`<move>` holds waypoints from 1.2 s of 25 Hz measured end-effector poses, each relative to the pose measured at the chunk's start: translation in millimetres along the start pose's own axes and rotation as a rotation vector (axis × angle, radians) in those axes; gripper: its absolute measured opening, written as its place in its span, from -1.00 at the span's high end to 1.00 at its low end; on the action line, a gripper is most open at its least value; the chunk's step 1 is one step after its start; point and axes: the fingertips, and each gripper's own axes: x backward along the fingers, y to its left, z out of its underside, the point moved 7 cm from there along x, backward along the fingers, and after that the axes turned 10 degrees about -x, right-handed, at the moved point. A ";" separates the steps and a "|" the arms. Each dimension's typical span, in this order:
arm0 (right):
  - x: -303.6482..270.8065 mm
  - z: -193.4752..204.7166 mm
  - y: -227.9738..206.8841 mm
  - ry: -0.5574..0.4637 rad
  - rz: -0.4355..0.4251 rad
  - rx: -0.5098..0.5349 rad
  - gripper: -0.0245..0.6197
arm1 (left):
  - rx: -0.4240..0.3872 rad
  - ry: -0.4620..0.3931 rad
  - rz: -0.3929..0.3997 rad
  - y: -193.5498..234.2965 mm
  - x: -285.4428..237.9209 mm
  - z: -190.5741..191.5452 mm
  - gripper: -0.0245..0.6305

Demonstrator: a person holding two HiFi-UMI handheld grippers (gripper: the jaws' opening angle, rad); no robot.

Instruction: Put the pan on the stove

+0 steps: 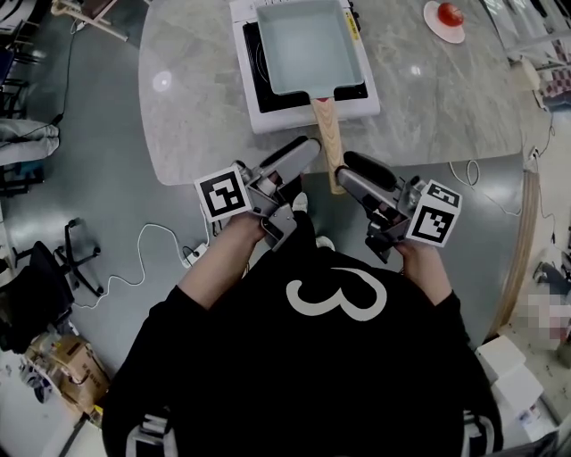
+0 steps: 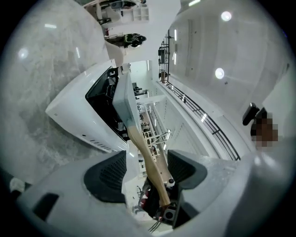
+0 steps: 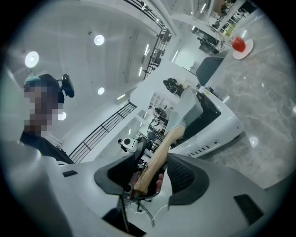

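Note:
A pale rectangular pan (image 1: 308, 45) sits flat on the white induction stove (image 1: 259, 109). Its wooden handle (image 1: 326, 134) sticks out toward me, past the table's front edge. My left gripper (image 1: 308, 150) is at the handle's left side and my right gripper (image 1: 346, 170) at its right, both near its end. In the left gripper view the handle (image 2: 143, 148) runs between the open jaws of the left gripper (image 2: 145, 169), with gaps to both pads. The right gripper view shows the same: the handle (image 3: 162, 148) lies between the spread jaws of the right gripper (image 3: 145, 173), not pressed.
The stove stands on a grey marble table (image 1: 196, 89) with a rounded front corner. A red tomato (image 1: 450, 14) lies on a small plate (image 1: 435, 27) at the far right. On the floor are a white cable (image 1: 143, 259), a chair base (image 1: 76, 259) and boxes (image 1: 513, 375).

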 end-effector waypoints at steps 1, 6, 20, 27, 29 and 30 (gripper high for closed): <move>1.2 -0.6 2.3 -0.005 0.007 0.039 0.35 | -0.056 0.012 -0.020 -4.0 3.6 -0.2 0.08; 11.7 -5.5 23.8 -0.024 0.025 0.225 0.35 | -0.335 0.043 -0.084 -36.4 19.2 0.7 0.09; 77.4 17.3 121.5 -0.043 -0.034 0.536 0.78 | -0.789 0.102 -0.100 -161.7 43.5 59.9 0.71; 111.8 42.8 165.6 -0.023 -0.133 0.587 0.83 | -0.906 0.089 -0.039 -224.0 59.4 95.1 0.85; 123.1 49.3 176.8 -0.017 -0.151 0.604 0.84 | -0.950 0.082 -0.030 -239.5 64.6 106.7 0.87; 128.7 52.4 181.7 -0.014 -0.160 0.608 0.85 | -0.969 0.078 -0.027 -246.7 66.5 112.2 0.87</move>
